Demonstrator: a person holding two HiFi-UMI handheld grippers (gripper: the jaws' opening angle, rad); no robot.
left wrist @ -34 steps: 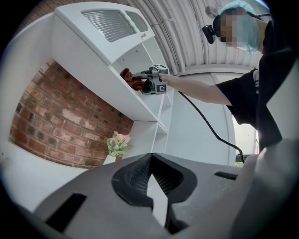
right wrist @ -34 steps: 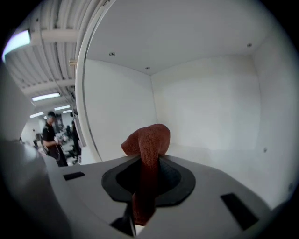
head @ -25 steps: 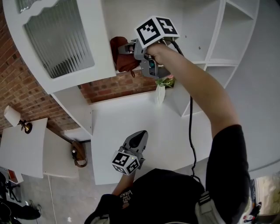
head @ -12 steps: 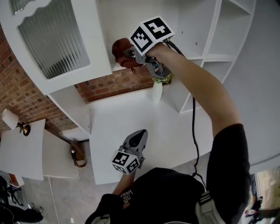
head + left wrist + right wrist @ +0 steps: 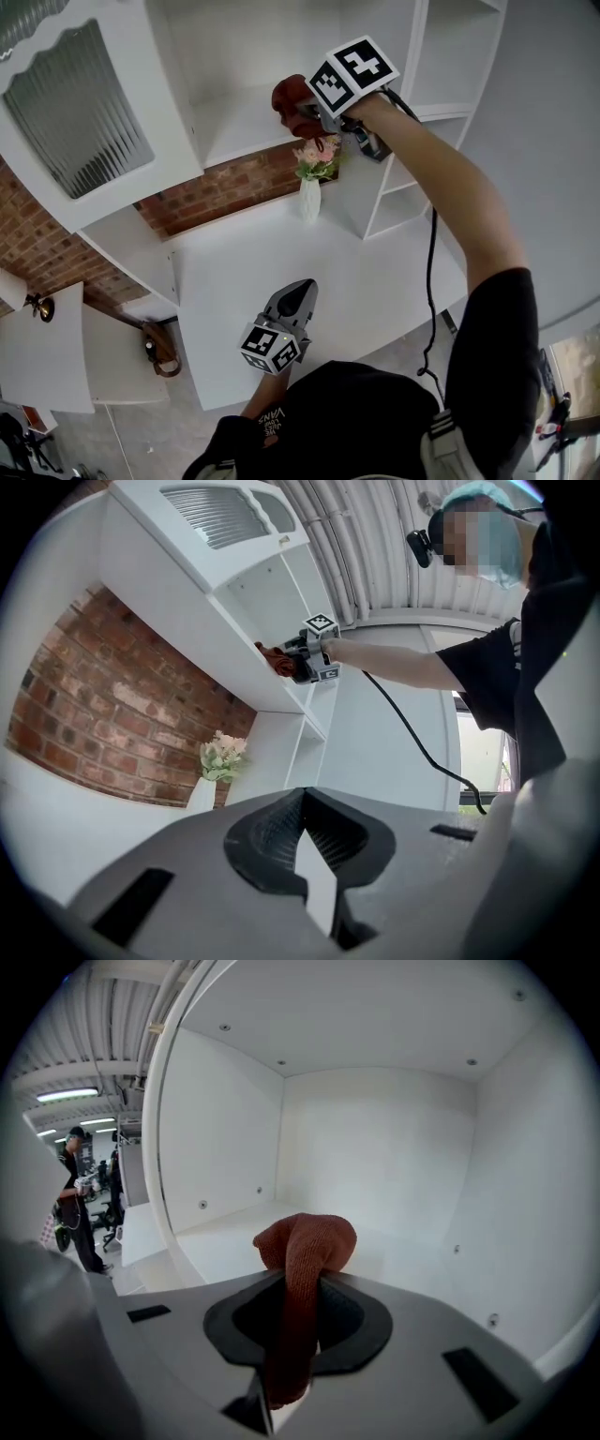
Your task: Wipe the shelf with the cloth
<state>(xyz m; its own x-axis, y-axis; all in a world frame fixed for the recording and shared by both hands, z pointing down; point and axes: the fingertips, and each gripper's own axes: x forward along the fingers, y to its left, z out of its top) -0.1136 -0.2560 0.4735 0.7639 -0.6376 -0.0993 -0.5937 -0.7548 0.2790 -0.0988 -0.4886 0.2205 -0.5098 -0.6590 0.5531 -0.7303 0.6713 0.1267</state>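
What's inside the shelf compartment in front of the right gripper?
Only bare white walls and floor show in the compartment. The red cloth in the right gripper covers some floor at the front.

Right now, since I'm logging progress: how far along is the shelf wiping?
Done: the rust-red knitted cloth is clamped in the right tool and raised into the white shelf compartment. In hand: it sits near the compartment floor's front edge; contact is unclear. Left: the wiping strokes across that floor. The left tool is shut, empty and held low.
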